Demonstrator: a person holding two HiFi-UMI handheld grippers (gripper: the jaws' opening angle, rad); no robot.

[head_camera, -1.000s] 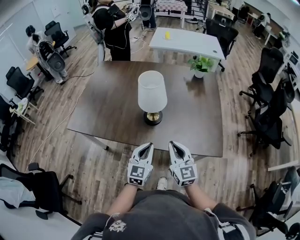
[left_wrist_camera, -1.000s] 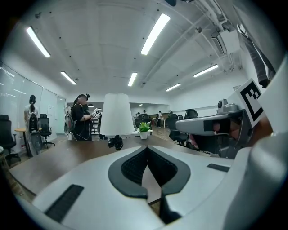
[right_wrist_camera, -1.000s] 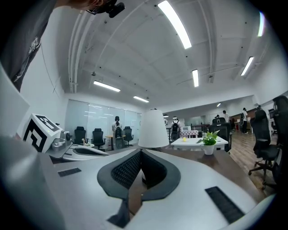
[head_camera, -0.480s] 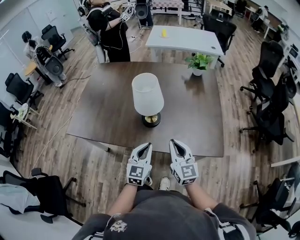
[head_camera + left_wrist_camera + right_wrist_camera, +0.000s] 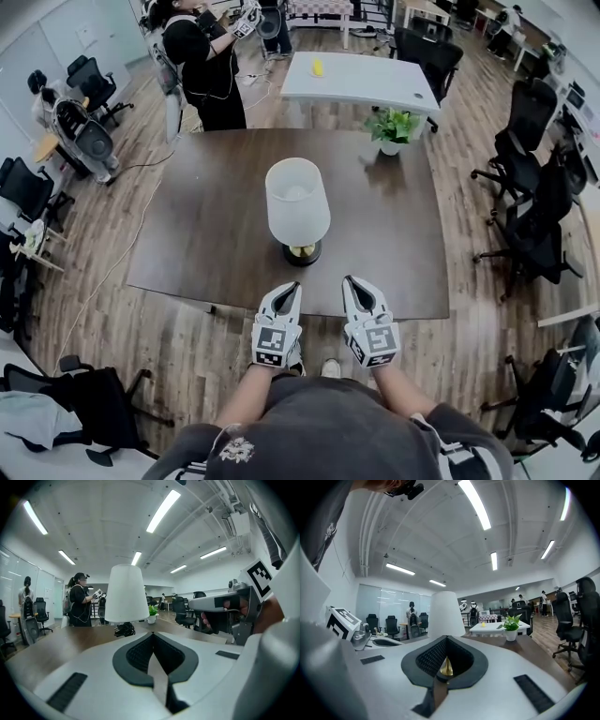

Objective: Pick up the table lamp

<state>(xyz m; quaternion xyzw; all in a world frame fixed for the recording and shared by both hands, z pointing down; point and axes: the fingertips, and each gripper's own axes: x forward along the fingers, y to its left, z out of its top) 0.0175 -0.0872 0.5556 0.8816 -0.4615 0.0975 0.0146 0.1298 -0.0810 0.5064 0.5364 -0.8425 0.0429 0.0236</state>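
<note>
The table lamp [image 5: 297, 202] stands on the table [image 5: 206, 244] nearer our edge, with the potted plant [image 5: 392, 127] behind it to the right. Our left gripper [image 5: 290, 287] and right gripper [image 5: 355, 282] sit side by side at that edge.

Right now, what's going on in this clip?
A person stands at the near edge of a dark table, holding a left gripper and a right gripper side by side. Both are shut and empty, pointing toward the white-shaded table lamp, which stands upright on the table, untouched. A potted plant sits at the far right.
</note>
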